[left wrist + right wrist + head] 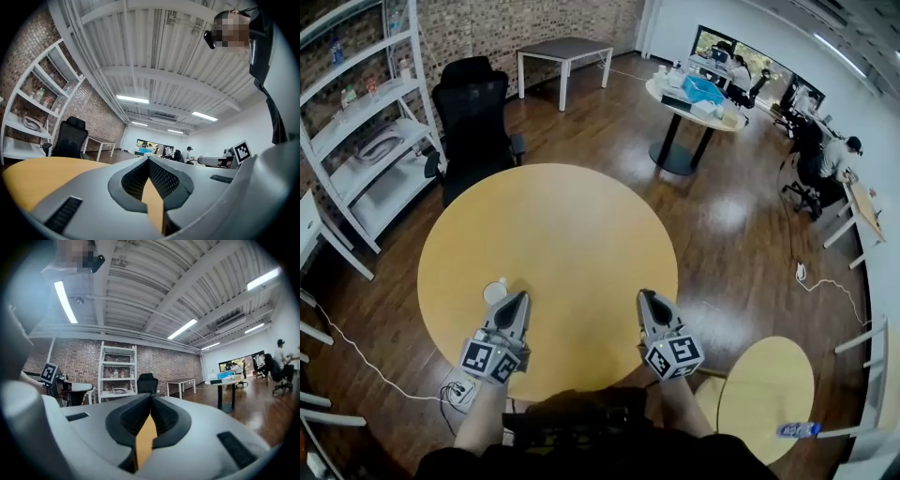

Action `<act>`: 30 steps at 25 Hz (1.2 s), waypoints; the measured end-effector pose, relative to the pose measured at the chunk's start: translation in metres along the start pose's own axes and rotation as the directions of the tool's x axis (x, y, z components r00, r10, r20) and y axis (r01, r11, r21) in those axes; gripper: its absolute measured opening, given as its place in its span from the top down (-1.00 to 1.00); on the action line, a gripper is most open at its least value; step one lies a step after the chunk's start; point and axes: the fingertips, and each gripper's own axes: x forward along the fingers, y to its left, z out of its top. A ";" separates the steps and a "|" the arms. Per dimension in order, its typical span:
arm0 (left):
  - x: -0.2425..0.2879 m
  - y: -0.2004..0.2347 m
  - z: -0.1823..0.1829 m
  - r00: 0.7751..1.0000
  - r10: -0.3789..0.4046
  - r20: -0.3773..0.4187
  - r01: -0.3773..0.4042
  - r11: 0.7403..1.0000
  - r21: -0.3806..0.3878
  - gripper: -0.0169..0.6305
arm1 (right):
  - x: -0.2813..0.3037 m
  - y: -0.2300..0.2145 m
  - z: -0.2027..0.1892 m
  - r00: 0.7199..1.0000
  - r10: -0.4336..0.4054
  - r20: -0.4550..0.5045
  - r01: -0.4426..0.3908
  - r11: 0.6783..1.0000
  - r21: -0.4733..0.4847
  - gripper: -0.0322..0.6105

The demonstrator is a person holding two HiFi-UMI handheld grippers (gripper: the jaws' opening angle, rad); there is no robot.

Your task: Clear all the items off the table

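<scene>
Left gripper (521, 298) and right gripper (646, 296) sit at the near edge of the round yellow table (553, 225), well apart. Both clenched, empty. Small white object (495, 291) just beside left gripper.

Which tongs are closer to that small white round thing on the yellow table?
Left. The left tongs sit just right of the white round thing; the right tongs sit much farther right.

A small white round thing (495, 291) on the yellow round table (553, 234), just beside the left gripper (522, 298), is too small to name. The table's near edge is hidden under the person's forearms (480, 412). The white shelf unit (366, 141) is cut off at the left edge, and the clutter on the far round table (722, 125) is too small to tell apart.
</scene>
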 end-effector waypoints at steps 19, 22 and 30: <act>0.135 -0.243 -0.045 0.870 -0.488 -0.071 0.478 0.870 -0.125 0.94 | -0.264 -0.161 0.025 0.823 -0.568 0.022 0.567 0.823 0.045 0.89; 0.147 -0.291 -0.057 0.818 -0.571 -0.065 0.558 0.816 -0.149 0.94 | -0.304 -0.187 0.027 0.774 -0.632 0.043 0.629 0.775 0.067 0.89; 0.175 -0.389 -0.080 0.722 -0.689 -0.061 0.676 0.721 -0.150 0.94 | -0.397 -0.225 0.033 0.663 -0.741 0.110 0.741 0.670 0.052 0.89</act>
